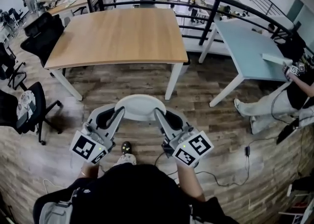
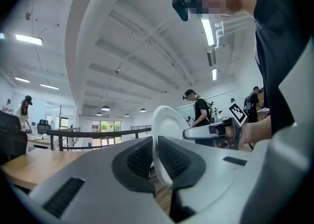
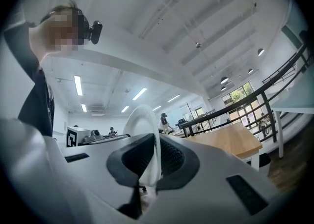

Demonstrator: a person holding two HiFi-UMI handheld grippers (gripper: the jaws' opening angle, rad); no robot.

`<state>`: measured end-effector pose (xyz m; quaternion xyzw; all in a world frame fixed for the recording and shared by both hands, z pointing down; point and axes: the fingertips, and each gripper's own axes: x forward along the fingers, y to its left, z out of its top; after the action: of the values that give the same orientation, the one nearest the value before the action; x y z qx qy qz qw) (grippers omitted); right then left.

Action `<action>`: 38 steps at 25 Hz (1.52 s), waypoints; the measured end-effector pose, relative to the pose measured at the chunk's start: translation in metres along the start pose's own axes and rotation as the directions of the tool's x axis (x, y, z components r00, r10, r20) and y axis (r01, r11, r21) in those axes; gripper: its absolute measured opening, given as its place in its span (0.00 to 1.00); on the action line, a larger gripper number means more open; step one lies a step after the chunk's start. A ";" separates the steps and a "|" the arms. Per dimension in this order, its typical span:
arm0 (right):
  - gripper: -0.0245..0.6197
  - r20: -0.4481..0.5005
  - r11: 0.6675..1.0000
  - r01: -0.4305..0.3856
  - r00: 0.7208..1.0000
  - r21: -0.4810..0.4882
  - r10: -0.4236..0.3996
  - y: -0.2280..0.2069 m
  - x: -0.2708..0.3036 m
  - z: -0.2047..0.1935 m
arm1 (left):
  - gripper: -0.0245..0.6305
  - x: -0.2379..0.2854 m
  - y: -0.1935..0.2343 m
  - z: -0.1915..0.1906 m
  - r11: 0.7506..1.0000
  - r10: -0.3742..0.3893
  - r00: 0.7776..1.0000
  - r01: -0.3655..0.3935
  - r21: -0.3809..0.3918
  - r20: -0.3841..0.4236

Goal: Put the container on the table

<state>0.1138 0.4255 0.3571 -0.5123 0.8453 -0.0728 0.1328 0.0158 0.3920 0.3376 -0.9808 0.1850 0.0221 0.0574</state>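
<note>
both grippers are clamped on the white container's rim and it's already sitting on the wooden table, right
Not quite. The left gripper and right gripper are clamped on the rim of the white container, but it is not on the wooden table: the head view shows it held over the floor, short of the table's near edge.

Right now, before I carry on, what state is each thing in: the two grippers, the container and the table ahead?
left gripper: shut on the container's left rim.
right gripper: shut on the container's right rim.
container: held in the air between both grippers, over the floor, short of the table.
wooden table: upright ahead, container not yet on it.
</note>
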 end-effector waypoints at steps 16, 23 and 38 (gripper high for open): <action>0.08 -0.034 0.998 -0.026 0.999 -0.059 0.024 0.003 0.154 -0.007 | 0.08 -0.025 0.147 -0.007 0.999 0.039 0.996 -0.038 -0.019 0.078; 0.08 -0.037 0.998 -0.015 0.999 -0.053 0.013 0.006 0.203 -0.020 | 0.08 -0.036 0.196 -0.014 0.999 0.041 0.996 -0.041 0.005 0.082; 0.08 -0.059 0.999 0.020 0.998 -0.042 -0.022 0.008 0.260 -0.043 | 0.08 -0.048 0.255 -0.034 0.999 0.031 0.996 -0.030 -0.016 0.081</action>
<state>-0.0202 0.1978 0.3572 -0.5214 0.8448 -0.0716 0.0963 -0.1216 0.1697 0.3482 -0.9765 0.1974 0.0643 0.0575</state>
